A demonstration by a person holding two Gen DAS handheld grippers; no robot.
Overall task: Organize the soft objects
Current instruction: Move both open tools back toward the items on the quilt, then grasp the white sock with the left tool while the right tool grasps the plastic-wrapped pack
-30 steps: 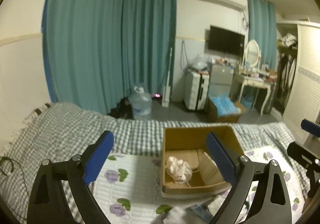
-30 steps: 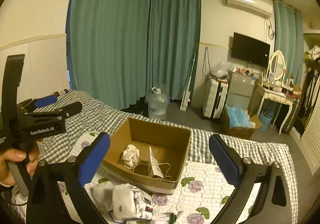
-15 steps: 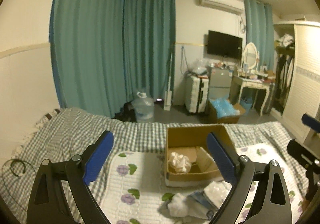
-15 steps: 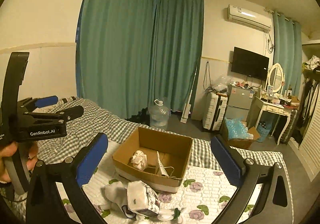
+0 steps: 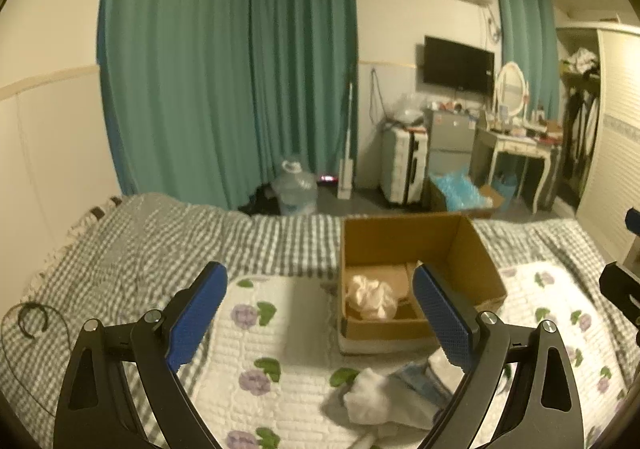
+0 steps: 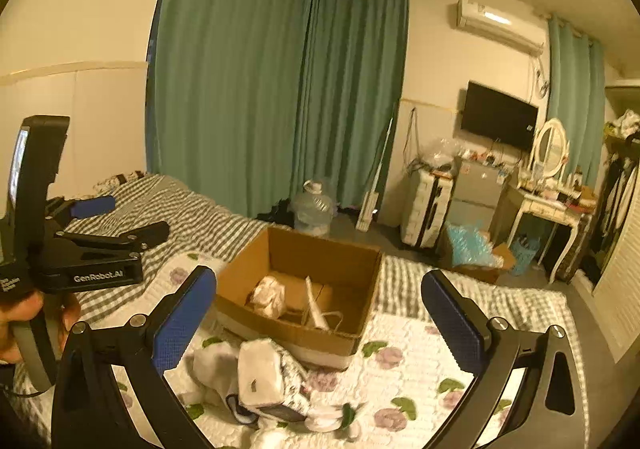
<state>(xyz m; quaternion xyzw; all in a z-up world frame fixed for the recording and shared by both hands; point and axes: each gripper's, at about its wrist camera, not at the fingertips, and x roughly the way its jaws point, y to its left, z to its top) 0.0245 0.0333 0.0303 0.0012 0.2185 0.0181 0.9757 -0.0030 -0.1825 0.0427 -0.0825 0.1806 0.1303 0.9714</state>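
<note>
A brown cardboard box (image 5: 476,249) (image 6: 256,261) sits open on the bed. A crumpled pale cloth (image 5: 370,297) (image 6: 268,295) lies inside it, with a white corded item (image 6: 316,315) beside it. A pile of soft white and patterned items (image 5: 380,397) (image 6: 264,377) lies on the floral quilt in front of the box. My left gripper (image 5: 320,317) is open and empty above the quilt, left of the box; it also shows in the right wrist view (image 6: 104,225). My right gripper (image 6: 320,323) is open and empty above the pile.
The bed has a grey checked cover (image 5: 140,241) and a floral quilt (image 5: 280,329). A black cable (image 5: 32,323) lies at the left edge. Beyond the bed stand a water jug (image 5: 294,187), a suitcase (image 5: 402,165), a dressing table (image 5: 516,153) and green curtains (image 5: 224,89).
Both grippers have pulled back and risen from the box, so more of the quilt and the pile shows. Both stay open and empty.
</note>
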